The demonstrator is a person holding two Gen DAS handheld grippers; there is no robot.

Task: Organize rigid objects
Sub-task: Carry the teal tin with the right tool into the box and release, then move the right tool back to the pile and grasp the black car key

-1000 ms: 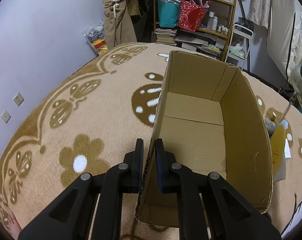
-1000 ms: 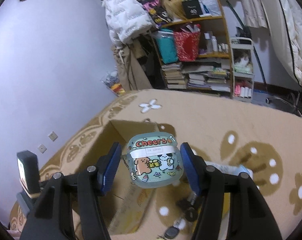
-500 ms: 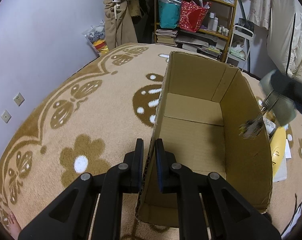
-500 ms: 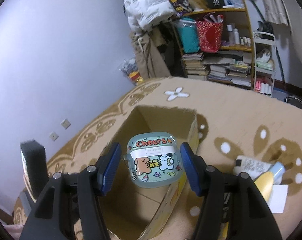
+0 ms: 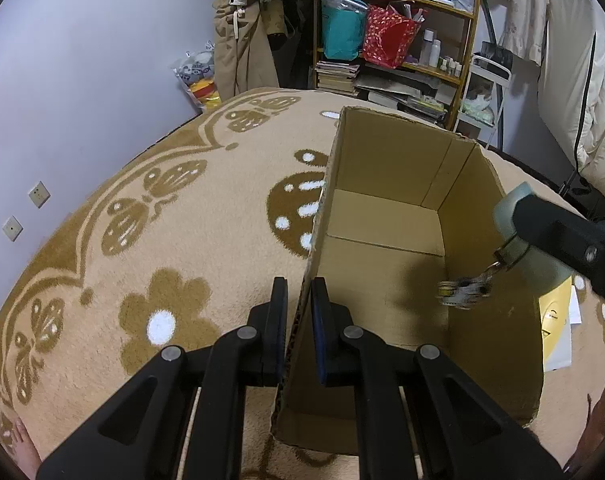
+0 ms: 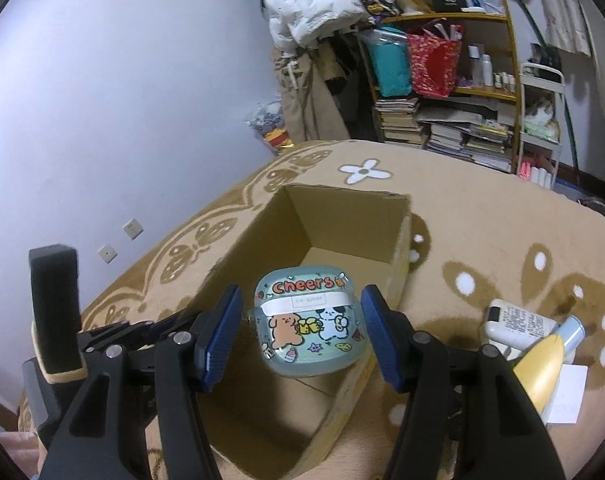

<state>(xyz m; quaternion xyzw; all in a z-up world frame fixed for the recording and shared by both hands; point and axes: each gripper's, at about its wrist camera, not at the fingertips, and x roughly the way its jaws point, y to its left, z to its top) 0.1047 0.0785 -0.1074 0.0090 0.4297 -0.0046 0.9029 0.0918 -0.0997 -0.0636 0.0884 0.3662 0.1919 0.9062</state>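
Observation:
An open cardboard box (image 5: pixel 386 236) stands on the patterned carpet. My left gripper (image 5: pixel 298 320) is shut on the box's left wall, one finger inside and one outside. My right gripper (image 6: pixel 302 332) is shut on a pale green case (image 6: pixel 308 322) printed "Cheers" with cartoon animals, and holds it above the box (image 6: pixel 342 240). In the left wrist view the case (image 5: pixel 514 208) hangs over the right wall of the box, and a keyring charm (image 5: pixel 462 292) dangles from it into the box. The floor of the box looks bare.
On the carpet right of the box lie a white charger-like block (image 6: pixel 518 324), a yellow tube (image 6: pixel 542 364) and white paper (image 6: pixel 570 392). A cluttered shelf (image 6: pixel 446 80) with books and bags stands at the back. The left gripper's body (image 6: pixel 54 312) shows at the left.
My right gripper has carried the case leftward and down, from beside the box to over its opening. The dangling charm now hangs inside the box. The left gripper has kept still.

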